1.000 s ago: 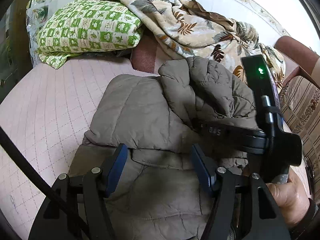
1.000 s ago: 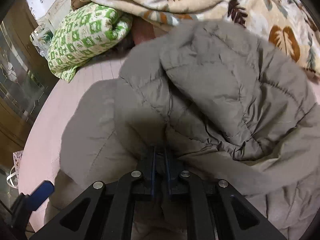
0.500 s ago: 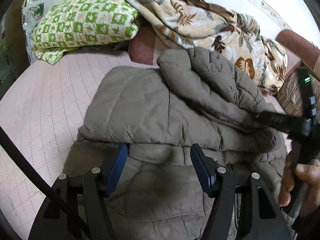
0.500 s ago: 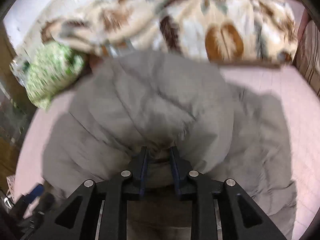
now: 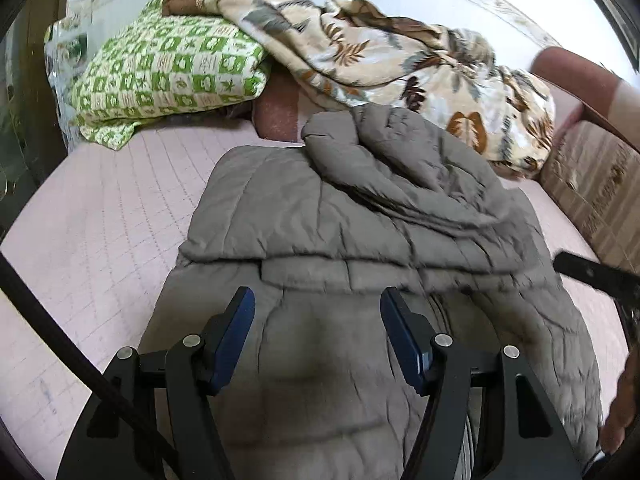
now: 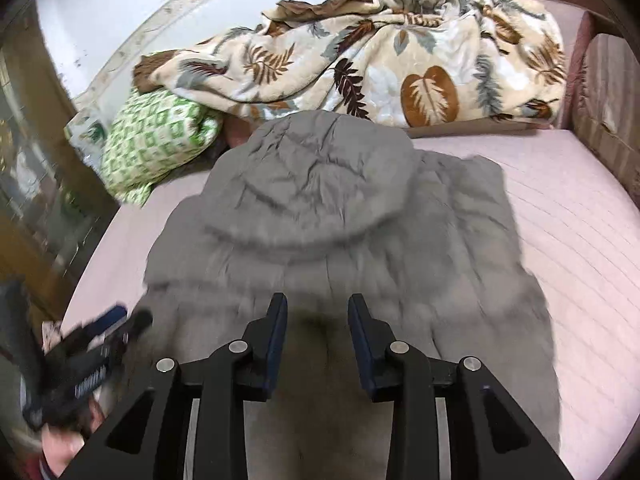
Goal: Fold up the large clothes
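Taking the grey padded coat [image 5: 360,240] as the landmark and reading from its left side across: to its far left, the green patterned pillow [image 5: 168,76] sits at the head of the pink bed sheet [image 5: 100,240], well clear of the coat. The left gripper [image 5: 318,312] hovers over the coat's near end with its jaws spread wide and nothing between them, just as it did a second ago. The coat itself lies flat along the middle of the bed, its hood [image 6: 320,184] turned down onto the back so the top edge forms a rounded flap. Over the coat's near end in the other view, the right gripper [image 6: 317,320] is now parted to a moderate gap and holds nothing; a second ago it was pinched tight on the hood fabric and half a second ago it was only starting to part, so it has just let the hood go and drawn back. To my eye that means the hood fold is finished and the coat is ready for its next fold, probably bringing the sides or the bottom over. Beyond the coat's far right, the leaf-print blanket [image 6: 400,60] is heaped against the wall, close to the hood.
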`<state>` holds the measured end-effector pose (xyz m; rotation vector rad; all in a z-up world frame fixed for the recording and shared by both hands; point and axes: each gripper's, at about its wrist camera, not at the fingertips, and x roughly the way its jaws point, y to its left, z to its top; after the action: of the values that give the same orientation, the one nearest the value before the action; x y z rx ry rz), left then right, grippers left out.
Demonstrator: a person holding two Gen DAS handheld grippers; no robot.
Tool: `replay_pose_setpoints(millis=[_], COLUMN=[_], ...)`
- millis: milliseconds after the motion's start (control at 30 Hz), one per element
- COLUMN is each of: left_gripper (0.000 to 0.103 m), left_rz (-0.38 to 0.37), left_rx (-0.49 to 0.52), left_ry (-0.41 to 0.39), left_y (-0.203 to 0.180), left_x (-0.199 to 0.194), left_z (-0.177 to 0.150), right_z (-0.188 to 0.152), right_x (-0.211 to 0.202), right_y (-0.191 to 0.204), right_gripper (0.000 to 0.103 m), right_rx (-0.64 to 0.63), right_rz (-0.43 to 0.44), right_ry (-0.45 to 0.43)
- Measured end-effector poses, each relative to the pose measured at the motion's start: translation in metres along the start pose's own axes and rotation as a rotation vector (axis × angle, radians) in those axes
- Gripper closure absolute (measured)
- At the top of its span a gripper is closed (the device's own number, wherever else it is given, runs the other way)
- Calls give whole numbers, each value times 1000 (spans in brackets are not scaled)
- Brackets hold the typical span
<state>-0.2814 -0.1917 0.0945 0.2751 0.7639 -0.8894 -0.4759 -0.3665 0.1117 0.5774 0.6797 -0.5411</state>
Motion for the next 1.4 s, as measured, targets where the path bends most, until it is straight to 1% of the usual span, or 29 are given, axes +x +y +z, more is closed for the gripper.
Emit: replay_pose_setpoints(millis=[133, 233, 267, 300, 400, 433, 500, 567, 600, 633, 700, 767, 833, 900, 967, 1067, 1167, 1267, 1300, 1400], left_gripper=[38, 38, 38, 38, 38, 38, 38, 38, 38, 38, 34, 25, 21, 18, 16, 15, 14, 13, 13, 12], left_rz=[-10, 4, 12, 19, 37, 48, 65, 85, 98, 108, 118, 124, 150, 167, 173, 185, 190, 177, 167, 159], left_rx=[23, 31, 30, 25, -2, -16, -31, -38, -32, -22, -2, 17, 51, 72, 74, 73, 83, 79, 71, 51], left_ry=[6, 15, 22, 38, 68, 75, 93, 113, 116, 113, 113, 125, 125, 110, 103, 97, 85, 92, 89, 29], left_y=[-8, -9, -9, -7, -1, 3, 9, 13, 14, 14, 13, 11, 7, 3, 3, 3, 3, 6, 7, 10], left_x=[-27, -50, -54, -58, -66, -69, -70, -70, -70, -70, -68, -62, -56, -54, -53, -54, -55, -55, -55, -58], left_z=[-26, -60, -69, -81, -106, -115, -126, -137, -141, -144, -148, -152, -158, -160, -161, -162, -165, -164, -164, -173], right_z=[-42, -69, -83, -93, -126, -135, -148, -158, -163, -166, -170, -174, -175, -174, -175, -181, -183, -182, -183, -186], right_x=[-32, -45, -48, -49, -54, -54, -53, -49, -47, -46, -43, -37, -34, -33, -31, -31, -31, -28, -28, -29], right_y=[-8, -13, -14, -14, -13, -14, -15, -15, -16, -17, -18, -20, -24, -22, -16, -7, -7, -3, -2, -1], right_gripper=[67, 66, 66, 66, 66, 66, 66, 66, 65, 64, 57, 55, 50, 38, 32, 29, 26, 20, 19, 19], right_rx=[20, 16, 14, 8, -33, -30, -31, -45, -36, -28, -32, -26, 6, 4, -23, -82, -85, -109, -119, -141], right_rz=[4, -3, -8, -10, -57, -55, -45, -62, -56, -49, -53, -51, -31, -14, -13, -41, -44, -44, -41, -46], right_ry=[12, 28, 43, 50, 59, 65, 84, 97, 106, 110, 109, 119, 117, 122, 124, 103, 82, 88, 86, 75])
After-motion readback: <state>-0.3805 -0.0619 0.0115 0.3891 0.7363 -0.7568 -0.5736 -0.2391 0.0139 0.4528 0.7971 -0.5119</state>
